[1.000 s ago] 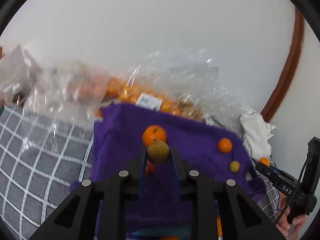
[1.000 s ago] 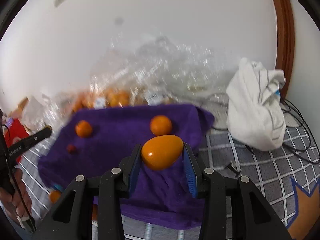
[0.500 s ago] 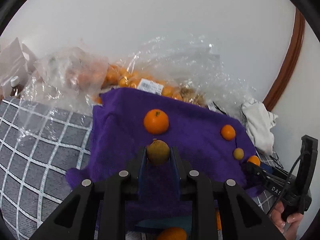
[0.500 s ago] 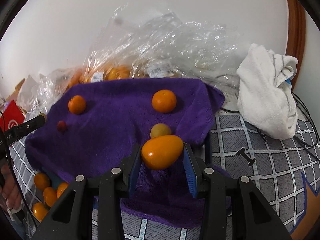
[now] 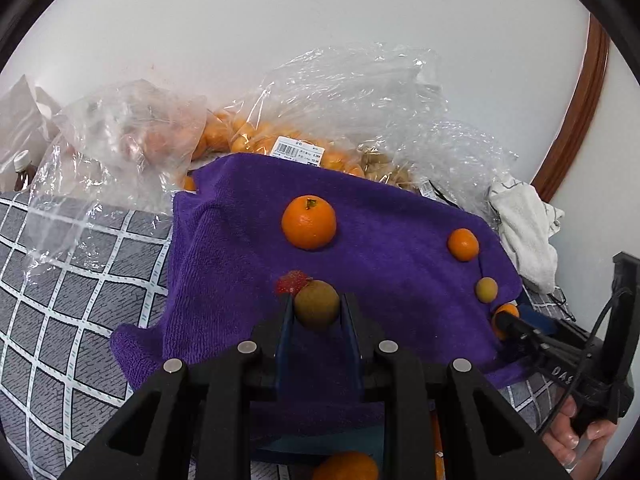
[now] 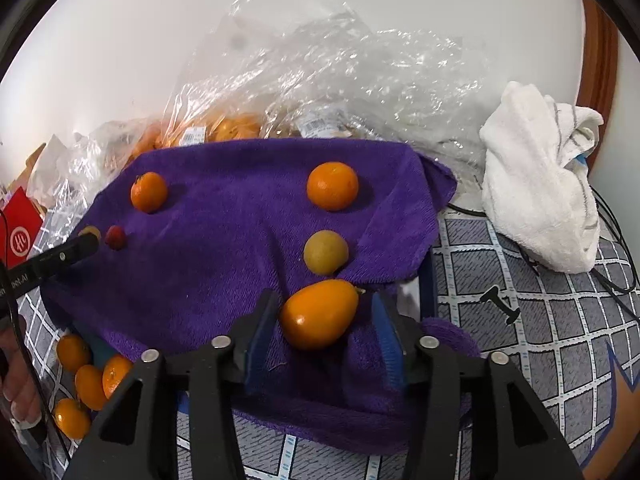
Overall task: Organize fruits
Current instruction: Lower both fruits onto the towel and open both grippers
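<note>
Scattered fruits on purple towel

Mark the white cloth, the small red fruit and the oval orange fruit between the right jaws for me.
white cloth [image 6: 540, 184]: right wrist view, middle of the bundle.
small red fruit [image 6: 115, 237]: right wrist view, centre of the fruit.
oval orange fruit [image 6: 319, 313]: right wrist view, centre of its glossy skin.

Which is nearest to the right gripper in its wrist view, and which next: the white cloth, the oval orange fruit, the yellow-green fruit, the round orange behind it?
1. Oval orange fruit, between the opening jaws of the right gripper.
2. Yellow-green fruit, just beyond.
3. Round orange, farther back.
4. White cloth, far right, off the towel.
</note>
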Motion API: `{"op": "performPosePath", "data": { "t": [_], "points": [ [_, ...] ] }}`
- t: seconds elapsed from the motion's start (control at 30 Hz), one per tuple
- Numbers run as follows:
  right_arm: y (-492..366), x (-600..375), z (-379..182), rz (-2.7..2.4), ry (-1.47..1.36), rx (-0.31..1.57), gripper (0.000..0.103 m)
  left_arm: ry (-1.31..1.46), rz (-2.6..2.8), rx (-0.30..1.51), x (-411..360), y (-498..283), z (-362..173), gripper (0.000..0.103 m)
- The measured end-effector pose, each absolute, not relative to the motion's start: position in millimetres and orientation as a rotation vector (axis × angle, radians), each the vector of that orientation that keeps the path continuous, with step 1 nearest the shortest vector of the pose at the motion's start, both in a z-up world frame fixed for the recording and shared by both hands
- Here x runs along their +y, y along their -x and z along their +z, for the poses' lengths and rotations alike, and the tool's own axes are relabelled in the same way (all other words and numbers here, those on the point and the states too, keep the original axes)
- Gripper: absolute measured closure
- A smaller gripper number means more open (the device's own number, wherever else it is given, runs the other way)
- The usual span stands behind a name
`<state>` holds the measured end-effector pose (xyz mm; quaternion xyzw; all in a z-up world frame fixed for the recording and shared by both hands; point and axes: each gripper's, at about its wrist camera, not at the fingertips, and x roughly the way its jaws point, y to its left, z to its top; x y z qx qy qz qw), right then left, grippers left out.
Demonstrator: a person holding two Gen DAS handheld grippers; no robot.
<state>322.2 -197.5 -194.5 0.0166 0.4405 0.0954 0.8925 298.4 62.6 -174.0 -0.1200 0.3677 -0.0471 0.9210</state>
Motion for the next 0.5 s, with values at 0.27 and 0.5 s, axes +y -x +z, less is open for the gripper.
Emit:
{"op": "performPosePath", "data": {
  "t": [0.27, 0.5],
  "points": [
    [-321, -197, -190, 0.19, -0.04, 0.902, 0.047, 0.23, -0.085, 0.769, 60, -302, -179, 0.08],
    [-317, -203, -181, 0.17, -0.068, 0.855, 0.045, 0.211, -0.087, 0.773, 58, -302, -180, 0.08]
  ]
}}
